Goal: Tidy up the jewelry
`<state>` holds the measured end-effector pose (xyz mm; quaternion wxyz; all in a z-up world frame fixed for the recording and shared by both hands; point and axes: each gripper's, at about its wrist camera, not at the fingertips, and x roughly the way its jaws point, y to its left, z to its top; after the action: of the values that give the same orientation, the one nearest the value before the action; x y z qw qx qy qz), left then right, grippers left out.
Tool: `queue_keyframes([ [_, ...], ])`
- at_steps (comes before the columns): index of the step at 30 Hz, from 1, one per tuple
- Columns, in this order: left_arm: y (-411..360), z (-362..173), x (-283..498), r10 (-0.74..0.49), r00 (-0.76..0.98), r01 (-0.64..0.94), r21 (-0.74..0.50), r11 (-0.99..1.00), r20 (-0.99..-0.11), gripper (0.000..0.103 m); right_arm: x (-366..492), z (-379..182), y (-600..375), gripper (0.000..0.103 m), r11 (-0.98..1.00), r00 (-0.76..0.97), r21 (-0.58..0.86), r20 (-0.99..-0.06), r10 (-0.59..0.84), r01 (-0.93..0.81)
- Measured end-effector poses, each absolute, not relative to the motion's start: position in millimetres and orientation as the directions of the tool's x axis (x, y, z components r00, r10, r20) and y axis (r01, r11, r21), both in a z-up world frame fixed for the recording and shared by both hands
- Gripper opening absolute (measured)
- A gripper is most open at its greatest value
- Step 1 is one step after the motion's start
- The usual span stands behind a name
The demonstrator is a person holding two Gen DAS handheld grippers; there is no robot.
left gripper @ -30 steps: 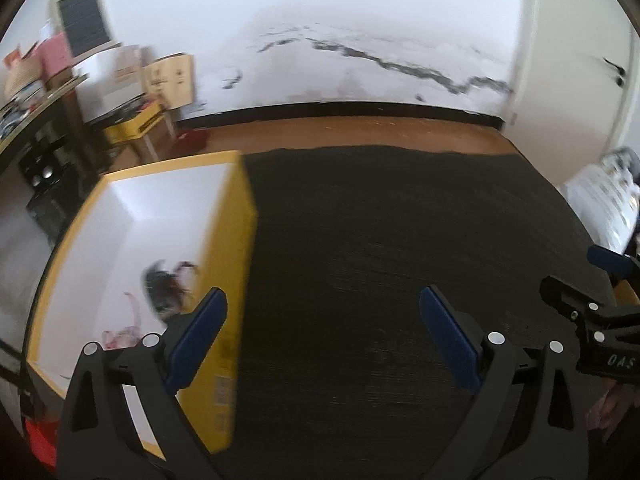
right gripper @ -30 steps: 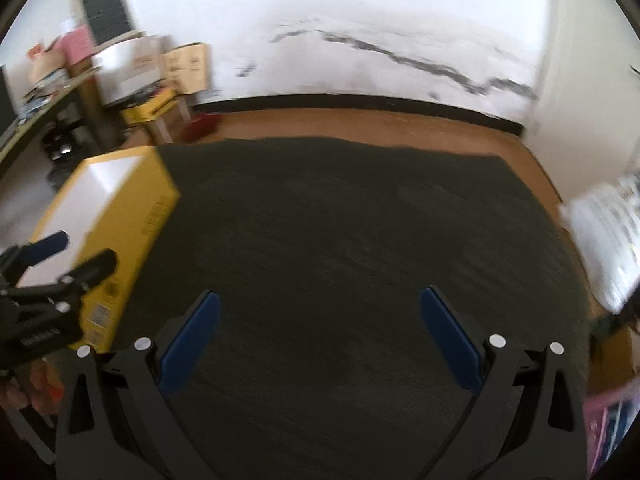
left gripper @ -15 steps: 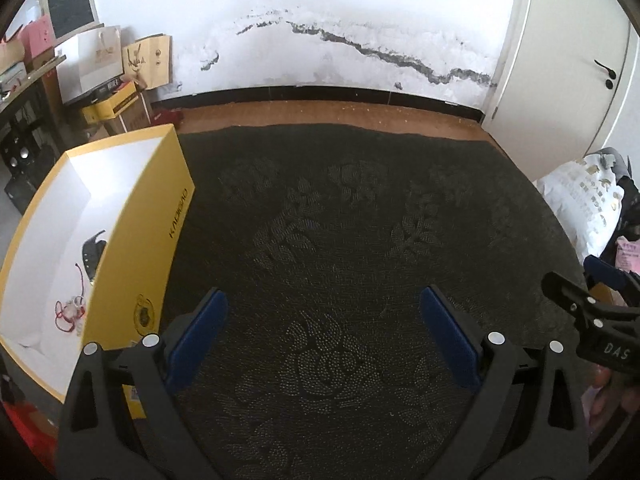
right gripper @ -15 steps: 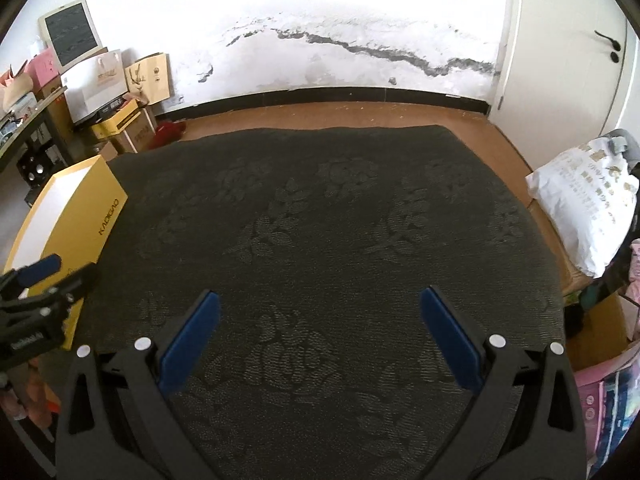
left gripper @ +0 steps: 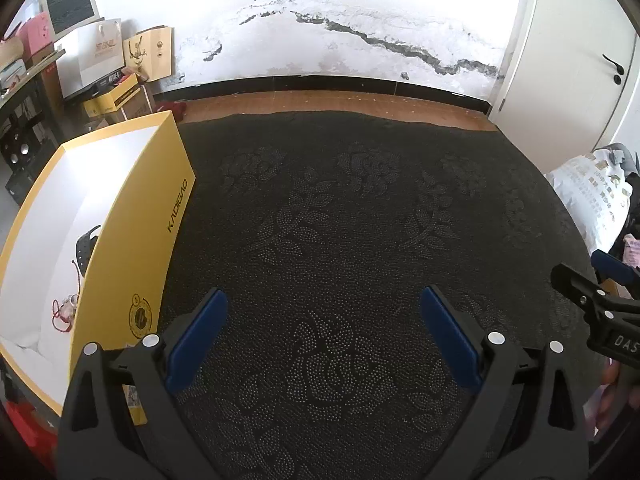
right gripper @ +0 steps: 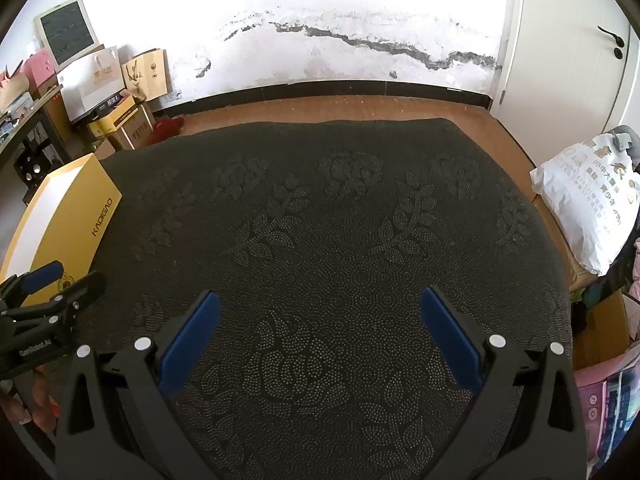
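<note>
A yellow box (left gripper: 160, 216) with a white inside stands open at the left of the dark table cloth; it also shows in the right wrist view (right gripper: 76, 220). Inside it lie a black band-like piece (left gripper: 86, 246) and a red cord piece with pale beads (left gripper: 66, 308). My left gripper (left gripper: 324, 328) is open and empty above the cloth, right of the box. My right gripper (right gripper: 320, 328) is open and empty over the middle of the cloth. No jewelry shows on the cloth.
The dark patterned cloth (left gripper: 360, 220) covers the table. A white printed bag (right gripper: 592, 204) lies off the right edge. Boxes and paper bags (right gripper: 116, 92) are stacked at the far left by the wall. A white door (left gripper: 580, 60) is at the right.
Both grippers have pulled back and up from the box. The left view has swung right, so the box now sits farther left. Both stay open.
</note>
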<state>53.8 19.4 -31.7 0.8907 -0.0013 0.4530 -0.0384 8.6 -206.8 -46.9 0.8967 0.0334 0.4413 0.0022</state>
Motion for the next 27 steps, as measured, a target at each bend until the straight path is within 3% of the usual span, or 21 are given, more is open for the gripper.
queue_keyframes([
  [27, 20.4, -33.5, 53.5, -0.057, 0.587, 0.063, -0.025, 0.998, -0.808, 0.094, 9.9, -47.7, -205.6, 0.097, 0.998, 0.612, 0.065, -0.79, 0.044, 0.011],
])
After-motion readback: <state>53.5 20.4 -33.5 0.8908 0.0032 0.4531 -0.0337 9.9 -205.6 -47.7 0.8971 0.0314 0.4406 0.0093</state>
